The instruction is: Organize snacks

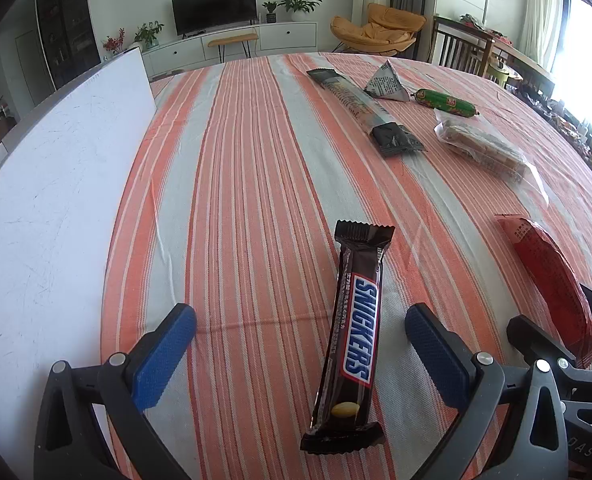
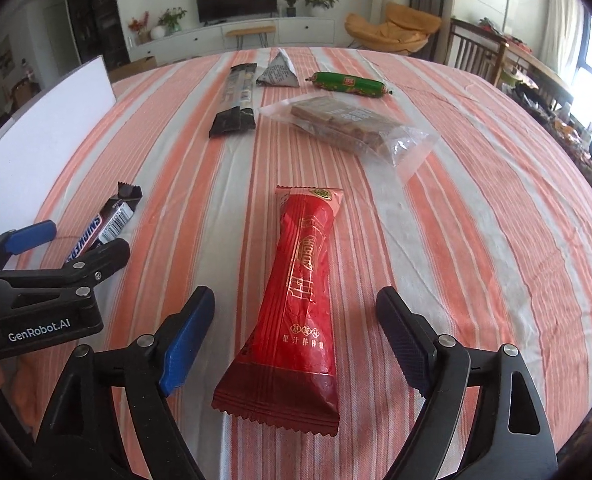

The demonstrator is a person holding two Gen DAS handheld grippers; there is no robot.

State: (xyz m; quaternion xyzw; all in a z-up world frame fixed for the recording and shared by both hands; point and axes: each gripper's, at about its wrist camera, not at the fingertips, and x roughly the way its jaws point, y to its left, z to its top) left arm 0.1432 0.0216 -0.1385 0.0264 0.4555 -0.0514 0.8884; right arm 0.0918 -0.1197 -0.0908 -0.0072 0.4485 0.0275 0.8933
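A brown Snickers bar (image 1: 352,344) lies flat on the striped tablecloth (image 1: 247,184), lengthwise between the wide-apart fingers of my left gripper (image 1: 300,328); neither blue pad touches it. My right gripper (image 2: 296,312) is open too, its fingers standing either side of a red snack packet (image 2: 300,292) that rests on the cloth untouched. The left gripper (image 2: 75,248) and the Snickers bar (image 2: 107,220) show at the left of the right wrist view. The red packet (image 1: 548,280) lies at the right edge of the left wrist view.
Further back lie a long dark snack bar (image 2: 235,98), a grey triangular pouch (image 2: 277,70), a green sausage (image 2: 348,84) and a clear bag of brown wafers (image 2: 352,124). A white board (image 1: 51,184) covers the table's left side. Chairs (image 2: 476,52) stand beyond the far right edge.
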